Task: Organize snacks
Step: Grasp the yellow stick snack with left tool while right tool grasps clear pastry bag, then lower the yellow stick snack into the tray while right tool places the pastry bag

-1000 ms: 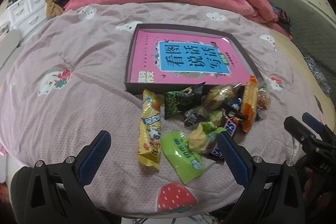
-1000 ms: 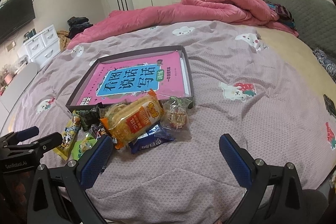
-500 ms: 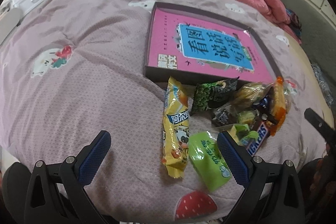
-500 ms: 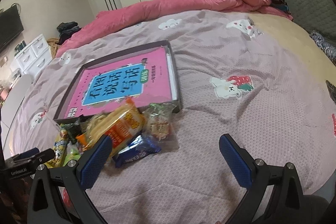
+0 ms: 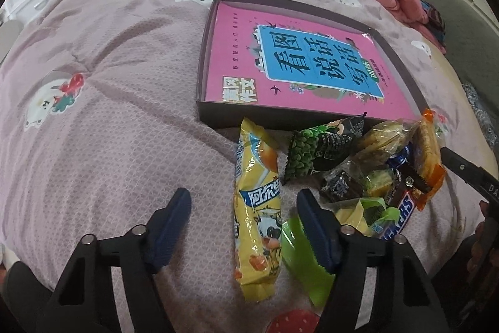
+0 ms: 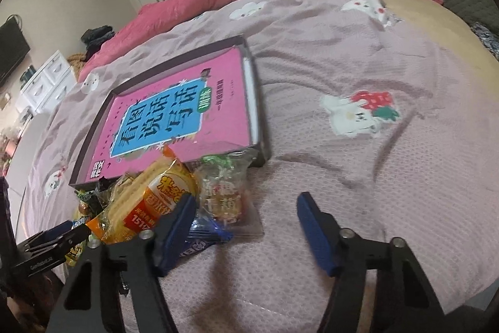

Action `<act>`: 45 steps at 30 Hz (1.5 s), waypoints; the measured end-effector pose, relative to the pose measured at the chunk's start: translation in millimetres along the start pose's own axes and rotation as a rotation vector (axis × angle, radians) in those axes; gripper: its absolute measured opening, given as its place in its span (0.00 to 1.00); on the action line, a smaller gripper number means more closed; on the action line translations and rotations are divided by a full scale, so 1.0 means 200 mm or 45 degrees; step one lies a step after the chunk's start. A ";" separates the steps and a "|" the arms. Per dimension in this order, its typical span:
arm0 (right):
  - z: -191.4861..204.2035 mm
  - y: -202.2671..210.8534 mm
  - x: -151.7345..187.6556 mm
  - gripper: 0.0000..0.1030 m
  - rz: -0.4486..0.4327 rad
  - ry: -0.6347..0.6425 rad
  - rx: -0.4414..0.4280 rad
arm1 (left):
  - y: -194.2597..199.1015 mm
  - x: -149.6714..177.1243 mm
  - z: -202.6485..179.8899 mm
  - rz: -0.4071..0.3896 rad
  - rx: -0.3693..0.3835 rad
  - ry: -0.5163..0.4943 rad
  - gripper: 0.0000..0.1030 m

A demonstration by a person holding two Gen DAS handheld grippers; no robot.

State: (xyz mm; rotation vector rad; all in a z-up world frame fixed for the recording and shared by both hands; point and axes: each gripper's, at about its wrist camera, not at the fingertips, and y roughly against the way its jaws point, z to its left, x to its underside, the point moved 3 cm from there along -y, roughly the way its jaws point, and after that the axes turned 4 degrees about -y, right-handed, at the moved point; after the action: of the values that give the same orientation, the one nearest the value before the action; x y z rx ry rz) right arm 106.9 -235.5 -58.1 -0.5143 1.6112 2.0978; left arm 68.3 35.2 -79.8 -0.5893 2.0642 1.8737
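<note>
On the bed's mauve quilt (image 5: 109, 130), printed with small cartoon animals, the snacks lie heaped against the near wall of a shallow dark box (image 5: 215, 113) that holds a pink book with a blue title panel (image 5: 312, 58). Leftmost in the left wrist view is a long yellow wrapper with a cartoon cow (image 5: 257, 208), lying lengthwise toward the box. Next comes a flat lime-green packet (image 5: 304, 264), partly under one blue finger pad. Beyond it sit a dark pouch picturing green peas (image 5: 321, 152), a small black wrapped candy (image 5: 340, 186), a Snickers bar (image 5: 397, 217) and an orange-edged pack of crackers (image 5: 428, 155) standing on its side. The left claw (image 5: 243, 208) is spread wide, straddling the yellow wrapper without touching it. From the right wrist view, the right claw (image 6: 246, 216) is likewise spread and holds nothing, its left pad beside the cracker pack (image 6: 149, 205), a clear bag of mixed sweets (image 6: 223, 195) and a blue wrapper (image 6: 202, 241).
</note>
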 end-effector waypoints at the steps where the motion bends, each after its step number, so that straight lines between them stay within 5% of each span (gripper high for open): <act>1: 0.01 -0.01 0.00 0.54 0.010 0.011 -0.007 | 0.00 0.00 0.00 0.001 0.004 0.000 0.65; 5: 0.05 -0.06 0.00 0.38 0.026 0.052 -0.018 | -0.02 -0.01 0.00 -0.004 0.007 -0.007 0.60; 10: 0.05 -0.05 -0.01 0.35 0.010 0.059 -0.050 | -0.04 -0.03 -0.01 -0.007 0.008 -0.027 0.27; 15: 0.05 0.05 -0.02 0.35 -0.081 0.071 -0.061 | -0.04 -0.03 -0.01 -0.017 0.038 -0.023 0.18; 30: 0.08 0.17 -0.14 0.35 -0.244 0.042 -0.168 | 0.20 -0.17 0.03 -0.229 0.109 0.024 0.17; 45: 0.15 0.03 -0.30 0.35 -0.246 0.092 -0.203 | 0.09 -0.40 0.02 -0.224 0.105 0.083 0.17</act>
State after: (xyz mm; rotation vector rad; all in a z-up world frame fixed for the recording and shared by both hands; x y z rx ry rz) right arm 152.5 -215.4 -13.6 -0.7750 1.3774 2.0920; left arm 128.2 48.0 -26.1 -0.7926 2.0448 1.6840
